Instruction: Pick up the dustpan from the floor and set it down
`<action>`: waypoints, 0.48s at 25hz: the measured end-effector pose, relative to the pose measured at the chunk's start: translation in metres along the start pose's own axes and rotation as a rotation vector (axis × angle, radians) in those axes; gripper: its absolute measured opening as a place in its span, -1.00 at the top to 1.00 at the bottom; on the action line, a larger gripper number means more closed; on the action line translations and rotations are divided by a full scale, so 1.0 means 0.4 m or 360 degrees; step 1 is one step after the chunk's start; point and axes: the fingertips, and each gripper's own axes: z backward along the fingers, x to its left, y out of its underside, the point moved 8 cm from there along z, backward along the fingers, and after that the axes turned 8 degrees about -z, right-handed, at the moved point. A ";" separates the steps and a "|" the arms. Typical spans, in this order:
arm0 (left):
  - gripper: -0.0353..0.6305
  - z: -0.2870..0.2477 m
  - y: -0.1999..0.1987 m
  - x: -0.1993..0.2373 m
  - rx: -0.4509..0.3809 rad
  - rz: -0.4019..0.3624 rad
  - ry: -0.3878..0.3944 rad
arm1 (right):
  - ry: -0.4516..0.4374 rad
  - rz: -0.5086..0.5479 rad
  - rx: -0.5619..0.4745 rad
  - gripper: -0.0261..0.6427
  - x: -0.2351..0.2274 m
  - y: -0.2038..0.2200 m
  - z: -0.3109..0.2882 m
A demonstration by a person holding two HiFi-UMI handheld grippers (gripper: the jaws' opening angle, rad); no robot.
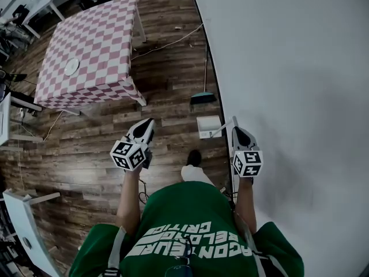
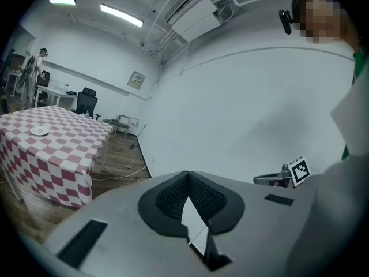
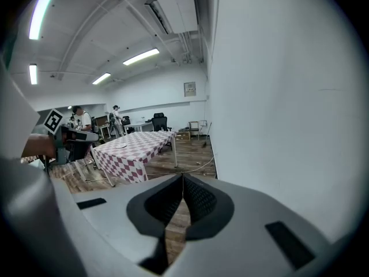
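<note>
Position of item: the dustpan (image 1: 208,126) lies flat on the wooden floor (image 1: 173,149), close to the foot of the white wall (image 1: 288,68), not yet lifted. Its thin handle runs from the pan towards the wall.

Right tool (image 1: 235,129): jaws fully closed, tips meeting, nothing held. It is the one next to the wall, its tip just beside the handle's wall-side end.

Left tool (image 1: 148,123): jaws likewise together and empty. It stands farther out from the wall, with the pan body between it and the wall.

Assessment: the right hand is nearer the handle. Its jaws must open before any grasp, and should close across the handle's line.

Also noted: a broom (image 1: 203,98) farther along the wall, and a checked counter (image 1: 92,51) well out from the wall.
</note>
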 end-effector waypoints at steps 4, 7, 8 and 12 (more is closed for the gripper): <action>0.88 -0.076 -0.020 -0.003 0.0019 -0.0005 -0.0008 | -0.0001 -0.0009 0.0027 0.89 -0.071 -0.018 -0.049; 0.88 -0.109 -0.020 -0.002 0.0037 -0.0004 -0.0025 | -0.0006 -0.0021 0.0041 0.89 -0.105 -0.021 -0.074; 0.88 -0.121 -0.020 -0.001 0.0041 -0.0001 -0.0030 | -0.0006 -0.0022 0.0043 0.89 -0.116 -0.025 -0.082; 0.88 -0.156 -0.020 -0.004 0.0051 0.0012 -0.0056 | -0.0016 -0.0025 0.0050 0.89 -0.154 -0.038 -0.106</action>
